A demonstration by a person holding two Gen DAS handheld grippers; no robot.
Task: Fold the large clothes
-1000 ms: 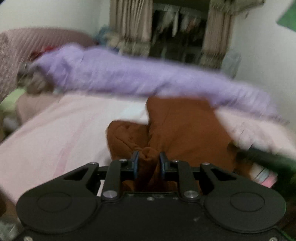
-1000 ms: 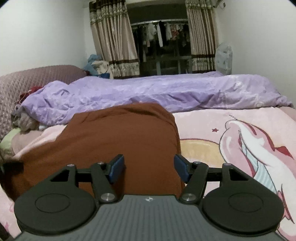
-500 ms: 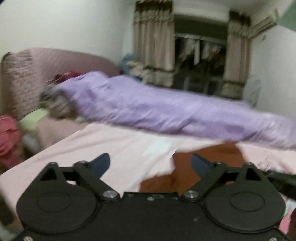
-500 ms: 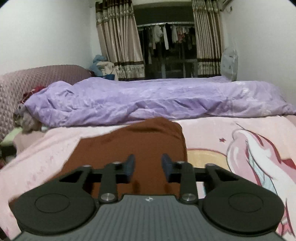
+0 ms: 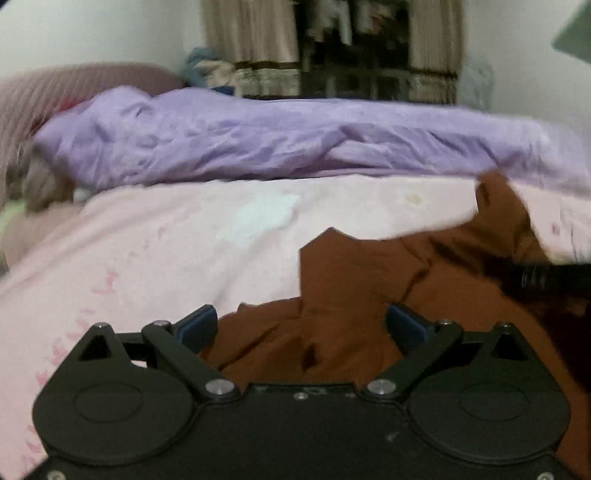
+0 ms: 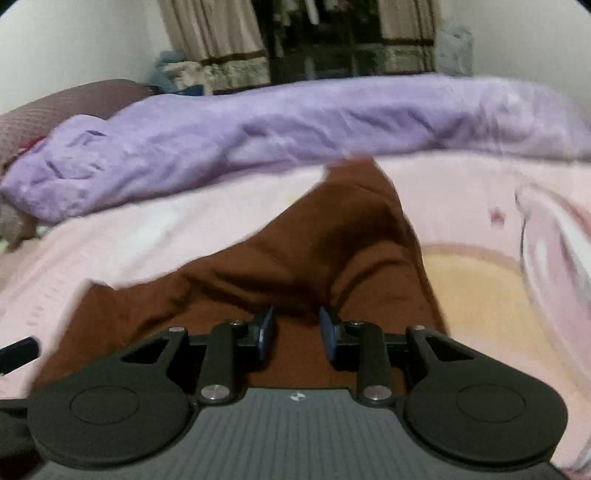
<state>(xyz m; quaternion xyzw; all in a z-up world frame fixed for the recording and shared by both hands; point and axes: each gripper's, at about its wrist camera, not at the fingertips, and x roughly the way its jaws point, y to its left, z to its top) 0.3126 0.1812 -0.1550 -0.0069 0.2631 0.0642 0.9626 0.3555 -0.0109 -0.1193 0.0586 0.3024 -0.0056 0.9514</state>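
A brown garment [image 5: 369, 288] lies rumpled on the pink bed sheet [image 5: 147, 251]. My left gripper [image 5: 301, 328] is open, its blue pads wide apart just above the garment's near left part, holding nothing. In the right wrist view the brown garment [image 6: 314, 251] rises in taut folds toward my right gripper [image 6: 296, 334], whose jaws are closed on a bunch of the cloth and lift it. The right gripper's dark body shows at the right edge of the left wrist view [image 5: 546, 277].
A rumpled purple duvet [image 5: 277, 140] runs across the far side of the bed. A mauve headboard [image 5: 55, 88] stands at the left. Curtains [image 6: 218, 33] and hanging clothes are behind. The sheet carries a pink and yellow cartoon print [image 6: 498, 277] at the right.
My left gripper let go of the brown garment and opened wide. My right gripper closed on the garment and pulled it up into folds; the cloth went from flat to bunched.
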